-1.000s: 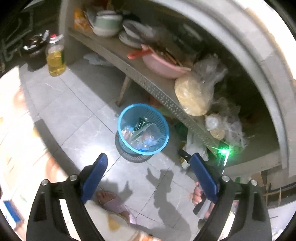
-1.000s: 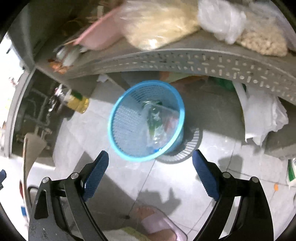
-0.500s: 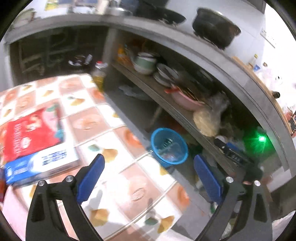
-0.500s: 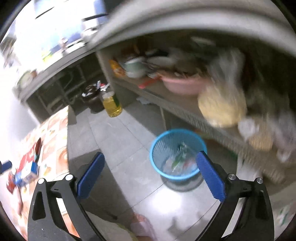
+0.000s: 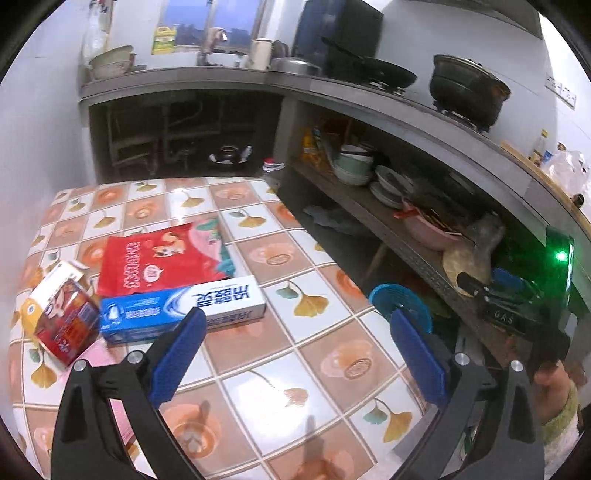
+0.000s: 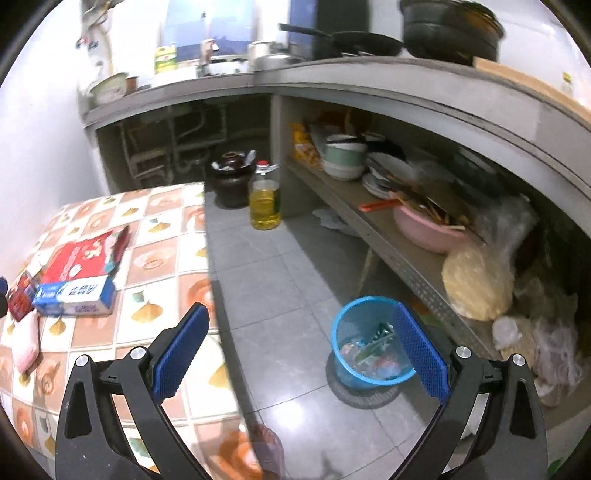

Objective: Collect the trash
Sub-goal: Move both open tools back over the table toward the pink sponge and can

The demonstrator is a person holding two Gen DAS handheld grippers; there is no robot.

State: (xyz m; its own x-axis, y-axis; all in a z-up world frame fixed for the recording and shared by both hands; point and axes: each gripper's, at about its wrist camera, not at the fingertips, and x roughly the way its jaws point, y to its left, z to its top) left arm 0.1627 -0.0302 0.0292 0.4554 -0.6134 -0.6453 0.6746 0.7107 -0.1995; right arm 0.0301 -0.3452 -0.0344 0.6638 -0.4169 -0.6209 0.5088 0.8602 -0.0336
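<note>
Some trash is seen already in the bin (image 6: 369, 350) beside the right hand-held gripper (image 6: 301, 349); boxes (image 5: 181, 306) ahead of the left hand-held gripper (image 5: 295, 354) remain uncollected, both grippers gaping empty.

Indoor light, fairly bright; daylight from window (image 5: 207, 22) — overexposed. Glare patches on table (image 5: 280, 406). Recess under counter (image 6: 406, 88) dim — blurred in right view. Fisheye bending, black corner vignette around both views.

blue mesh bin (image 6: 364, 345) upright on the floor, wrappers inside; three cartons (image 5: 183, 308) on the table
</note>
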